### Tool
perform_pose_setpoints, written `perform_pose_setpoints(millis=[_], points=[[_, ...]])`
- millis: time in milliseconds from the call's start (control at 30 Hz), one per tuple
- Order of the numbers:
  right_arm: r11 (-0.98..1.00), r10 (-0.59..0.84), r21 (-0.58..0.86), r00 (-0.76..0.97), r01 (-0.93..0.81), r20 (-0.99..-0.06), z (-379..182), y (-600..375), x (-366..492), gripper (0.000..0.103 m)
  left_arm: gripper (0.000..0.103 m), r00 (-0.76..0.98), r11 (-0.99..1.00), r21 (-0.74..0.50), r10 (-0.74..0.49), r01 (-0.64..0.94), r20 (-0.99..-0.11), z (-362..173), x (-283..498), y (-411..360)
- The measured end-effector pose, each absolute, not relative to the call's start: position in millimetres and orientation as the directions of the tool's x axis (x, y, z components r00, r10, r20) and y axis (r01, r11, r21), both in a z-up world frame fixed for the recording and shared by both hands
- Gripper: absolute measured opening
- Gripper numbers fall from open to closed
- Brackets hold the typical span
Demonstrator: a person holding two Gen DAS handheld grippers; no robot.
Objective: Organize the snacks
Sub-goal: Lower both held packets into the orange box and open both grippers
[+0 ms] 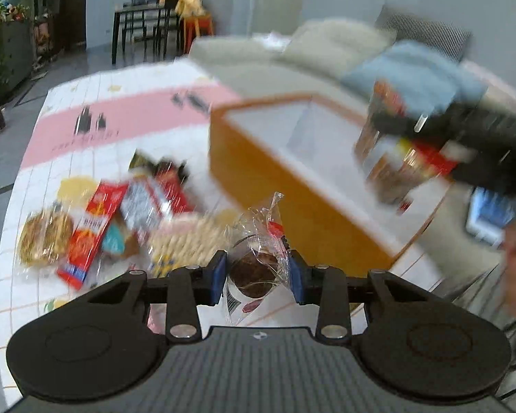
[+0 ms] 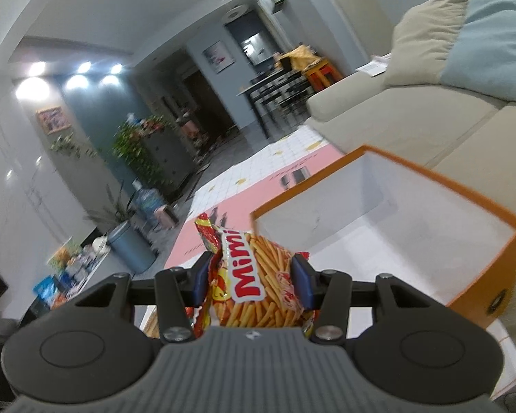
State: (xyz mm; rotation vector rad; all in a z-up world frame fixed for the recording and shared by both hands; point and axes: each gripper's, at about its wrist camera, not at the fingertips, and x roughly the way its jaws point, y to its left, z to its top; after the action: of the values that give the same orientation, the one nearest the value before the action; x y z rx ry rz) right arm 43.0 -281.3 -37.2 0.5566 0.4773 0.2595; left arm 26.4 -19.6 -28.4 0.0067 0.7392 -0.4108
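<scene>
A living room with a beige sofa [image 2: 412,110] lies behind a counter [image 1: 86,103] under a pink-and-white grid cloth. The left gripper [image 1: 258,275] is clamped on a clear-wrapped brown cake [image 1: 254,268]; more snacks [image 1: 120,220] lie ahead to its left. The right gripper [image 2: 253,280] grips a Mimi snack bag [image 2: 254,275], the open orange box [image 2: 430,186] just ahead to its right.

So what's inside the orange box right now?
The orange box shows only bare white walls and floor. The Mimi snack bag, held in the right hand-held gripper, hides its near corner, so that part can't be checked.
</scene>
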Motion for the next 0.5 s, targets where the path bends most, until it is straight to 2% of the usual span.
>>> perform_pose_setpoints(millis=[100, 233, 433, 500], points=[[0.811, 0.322, 0.582, 0.874, -0.057, -0.363, -39.8, -297.1, 43.6, 0.048, 0.042, 0.665, 0.893, -0.220, -0.440, 0.392, -0.603, -5.7, 29.0, -31.4], [0.801, 0.268, 0.598, 0.886, 0.012, -0.377, -45.7, -316.3, 44.5, 0.048, 0.042, 0.615, 0.848, -0.301, -0.525, 0.436, -0.589, 6.1, 46.2, -57.9], [0.795, 0.224, 0.604, 0.901, 0.051, -0.371, -47.7, -328.0, 37.3, 0.048, 0.042, 0.572, 0.837, -0.308, -0.537, 0.452, -0.620, -5.1, 69.6, -104.9], [0.806, 0.212, 0.590, 0.905, 0.052, -0.370, -47.1, -328.7, 35.3, 0.048, 0.042, 0.564, 0.855, -0.283, -0.503, 0.434, -0.655, -15.6, 79.7, -115.9]])
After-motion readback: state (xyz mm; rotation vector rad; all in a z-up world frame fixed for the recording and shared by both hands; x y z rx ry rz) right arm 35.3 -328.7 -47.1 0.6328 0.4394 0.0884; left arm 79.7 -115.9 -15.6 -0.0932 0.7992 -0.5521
